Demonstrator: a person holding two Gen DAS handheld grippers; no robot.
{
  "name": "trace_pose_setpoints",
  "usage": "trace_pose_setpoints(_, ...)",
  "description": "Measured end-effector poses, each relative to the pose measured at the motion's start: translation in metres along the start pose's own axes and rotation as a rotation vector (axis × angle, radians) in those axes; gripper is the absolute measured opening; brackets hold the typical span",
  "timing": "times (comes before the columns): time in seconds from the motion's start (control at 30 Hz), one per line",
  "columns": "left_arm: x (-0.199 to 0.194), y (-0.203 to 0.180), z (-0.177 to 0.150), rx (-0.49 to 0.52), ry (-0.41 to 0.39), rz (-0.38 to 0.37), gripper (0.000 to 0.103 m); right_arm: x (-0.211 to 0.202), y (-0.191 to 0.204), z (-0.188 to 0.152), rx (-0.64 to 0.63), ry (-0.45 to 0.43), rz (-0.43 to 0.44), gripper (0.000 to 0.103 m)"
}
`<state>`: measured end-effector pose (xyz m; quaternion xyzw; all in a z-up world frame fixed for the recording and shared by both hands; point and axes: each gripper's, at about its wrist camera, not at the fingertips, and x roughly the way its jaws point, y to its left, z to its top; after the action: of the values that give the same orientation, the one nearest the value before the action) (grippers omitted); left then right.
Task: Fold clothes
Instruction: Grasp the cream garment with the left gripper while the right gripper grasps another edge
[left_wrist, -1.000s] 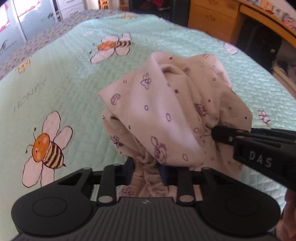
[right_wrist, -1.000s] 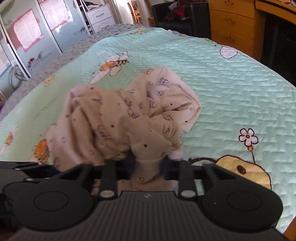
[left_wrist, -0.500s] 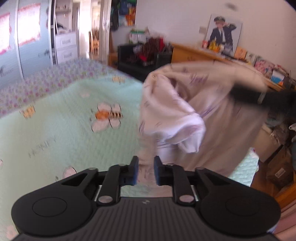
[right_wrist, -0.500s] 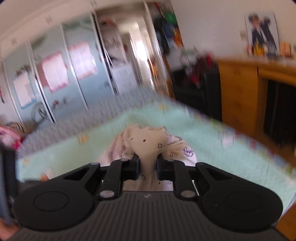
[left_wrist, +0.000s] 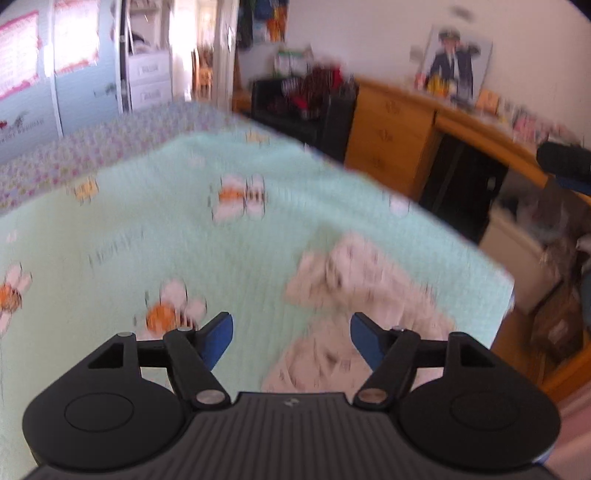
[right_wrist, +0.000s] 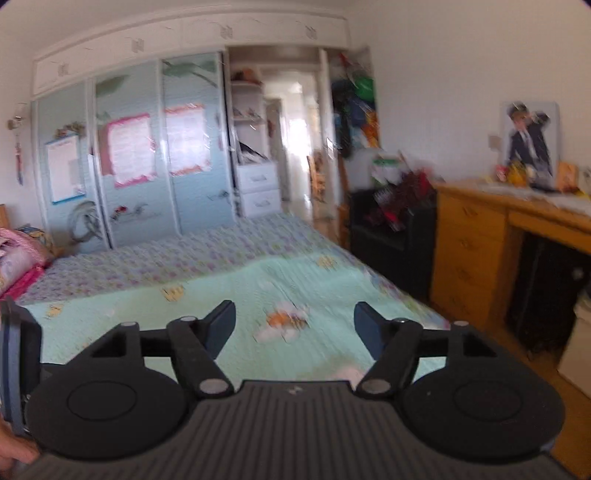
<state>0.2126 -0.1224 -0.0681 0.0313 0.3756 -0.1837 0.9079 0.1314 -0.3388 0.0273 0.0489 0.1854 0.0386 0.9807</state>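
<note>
Both grippers were up over the bed (left_wrist: 155, 229), empty. The left gripper (left_wrist: 291, 338) had its fingers spread wide, and so did the right gripper (right_wrist: 294, 328). The garment (left_wrist: 354, 295) lay crumpled and blurred on the green quilt near the bed's right edge, touching neither gripper.

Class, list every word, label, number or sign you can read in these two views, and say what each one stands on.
None can be read for certain.
Grey lettering on the green quilt: too blurred to read.
Pink-framed sheets on the wardrobe doors: too small to read.
Lettering on the white drawers: too blurred to read.
</note>
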Motion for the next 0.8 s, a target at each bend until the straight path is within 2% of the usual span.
trace_pose_setpoints(0.07,0.017,-0.007,-0.014,0.039,0.064,-0.013,0.073,0.015,-0.016,-0.026,0.020,0.094,-0.036,0.074)
trace_pose_setpoints(0.13,0.040,-0.019,-0.026,0.080,0.114,0.007,0.073,0.035,-0.033,-0.058,0.039,0.196,-0.080,0.074)
trace_pose_setpoints(0.23,0.072,-0.037,-0.038,0.112,0.168,0.007,0.073,0.063,-0.059,-0.109,0.085,0.335,-0.158,0.074)
trace_pose_setpoints(0.3,0.093,-0.049,-0.045,0.141,0.201,-0.003,0.073,0.076,-0.074,-0.136,0.159,0.392,-0.178,0.074)
trace_pose_setpoints(0.43,0.130,-0.085,-0.065,0.250,0.237,0.064,0.070,0.098,-0.088,-0.179,0.264,0.479,-0.192,0.074)
trace_pose_setpoints(0.47,0.134,-0.088,-0.067,0.255,0.229,0.068,0.066,0.102,-0.088,-0.186,0.267,0.496,-0.178,0.069)
trace_pose_setpoints(0.5,0.135,-0.088,-0.067,0.250,0.227,0.048,0.052,0.106,-0.087,-0.193,0.270,0.513,-0.164,0.057)
trace_pose_setpoints(0.53,0.136,-0.088,-0.066,0.244,0.226,0.027,0.033,0.111,-0.086,-0.199,0.275,0.532,-0.144,0.046)
trace_pose_setpoints(0.57,0.133,-0.085,-0.064,0.229,0.220,0.010,0.025,0.115,-0.083,-0.202,0.282,0.548,-0.117,0.025)
trace_pose_setpoints(0.6,0.131,-0.081,-0.062,0.213,0.214,-0.007,0.013,0.117,-0.079,-0.202,0.283,0.550,-0.106,0.016)
trace_pose_setpoints(0.67,0.120,-0.070,-0.053,0.157,0.170,-0.007,0.008,0.111,-0.070,-0.189,0.280,0.514,-0.073,0.008)
trace_pose_setpoints(0.8,0.071,-0.037,-0.020,0.097,0.018,0.020,0.007,0.089,-0.048,-0.146,0.270,0.398,0.006,0.007)
